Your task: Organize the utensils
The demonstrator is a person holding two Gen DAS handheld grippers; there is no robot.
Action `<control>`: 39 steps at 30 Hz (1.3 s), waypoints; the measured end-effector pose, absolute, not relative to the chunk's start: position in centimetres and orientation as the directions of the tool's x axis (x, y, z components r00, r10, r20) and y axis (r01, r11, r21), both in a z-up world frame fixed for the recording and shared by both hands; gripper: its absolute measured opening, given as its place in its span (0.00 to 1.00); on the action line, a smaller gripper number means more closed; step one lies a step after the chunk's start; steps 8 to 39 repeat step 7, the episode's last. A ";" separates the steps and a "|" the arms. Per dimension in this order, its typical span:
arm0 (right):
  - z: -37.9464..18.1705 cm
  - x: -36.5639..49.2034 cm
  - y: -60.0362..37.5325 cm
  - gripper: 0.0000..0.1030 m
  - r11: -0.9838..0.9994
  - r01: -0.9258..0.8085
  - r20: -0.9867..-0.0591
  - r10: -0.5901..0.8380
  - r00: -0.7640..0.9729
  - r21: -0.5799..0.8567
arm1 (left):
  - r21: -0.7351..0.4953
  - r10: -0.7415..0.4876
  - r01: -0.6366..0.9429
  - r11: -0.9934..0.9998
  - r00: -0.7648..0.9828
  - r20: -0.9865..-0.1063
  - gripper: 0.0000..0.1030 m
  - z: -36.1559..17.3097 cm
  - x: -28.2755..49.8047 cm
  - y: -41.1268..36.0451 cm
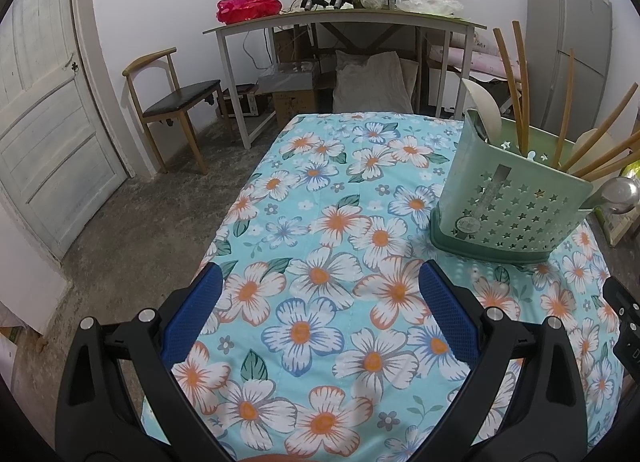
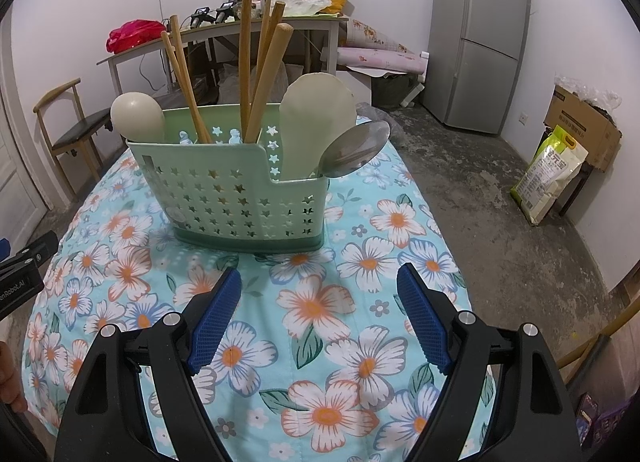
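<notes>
Apparently the utensils are all sitting in the green holder (image 2: 236,190) at frame centre, while both grippers, left (image 1: 320,294) and right (image 2: 320,302), are hovering wide open and empty.

Light: dim, even indoor light, cool cast
Shadows: soft, under the utensil basket (image 2: 240,198)
Glare: highlight on the metal ladle (image 2: 356,150)
Focus: sharp (no motion blur)
Edges: fisheye bending, black corners

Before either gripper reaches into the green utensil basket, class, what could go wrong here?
The metal ladle leans out over the low end of the green basket; a nudge might tip it onto the floral cloth. The chopsticks splay apart, so the open right gripper could knock neighbours when pulling one.
</notes>
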State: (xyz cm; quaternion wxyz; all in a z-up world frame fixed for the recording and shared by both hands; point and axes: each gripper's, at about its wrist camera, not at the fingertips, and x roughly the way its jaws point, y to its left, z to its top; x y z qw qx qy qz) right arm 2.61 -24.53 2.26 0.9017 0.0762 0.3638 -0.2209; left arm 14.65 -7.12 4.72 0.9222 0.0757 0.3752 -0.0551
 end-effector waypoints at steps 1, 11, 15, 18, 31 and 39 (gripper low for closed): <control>2.3 2.6 -24.5 0.76 0.891 0.453 -0.690 -0.342 0.638 -0.023 | 0.098 -0.045 0.159 0.982 0.712 -0.701 0.92 4.7 14.6 -7.1; 2.3 2.6 -24.5 0.76 0.891 0.453 -0.689 -0.343 0.638 -0.024 | 0.098 -0.045 0.159 0.982 0.711 -0.702 0.92 4.7 14.7 -7.1; 2.3 2.6 -24.5 0.76 0.891 0.453 -0.689 -0.343 0.638 -0.024 | 0.098 -0.045 0.159 0.982 0.711 -0.702 0.92 4.7 14.7 -7.1; 2.3 2.6 -24.5 0.76 0.891 0.453 -0.689 -0.343 0.638 -0.024 | 0.098 -0.045 0.159 0.982 0.711 -0.702 0.92 4.7 14.7 -7.1; 2.3 2.6 -24.5 0.76 0.891 0.453 -0.689 -0.343 0.638 -0.024 | 0.098 -0.045 0.159 0.982 0.711 -0.702 0.92 4.7 14.7 -7.1; 2.3 2.6 -24.5 0.76 0.891 0.453 -0.689 -0.343 0.638 -0.024 | 0.098 -0.045 0.159 0.982 0.711 -0.702 0.92 4.7 14.7 -7.1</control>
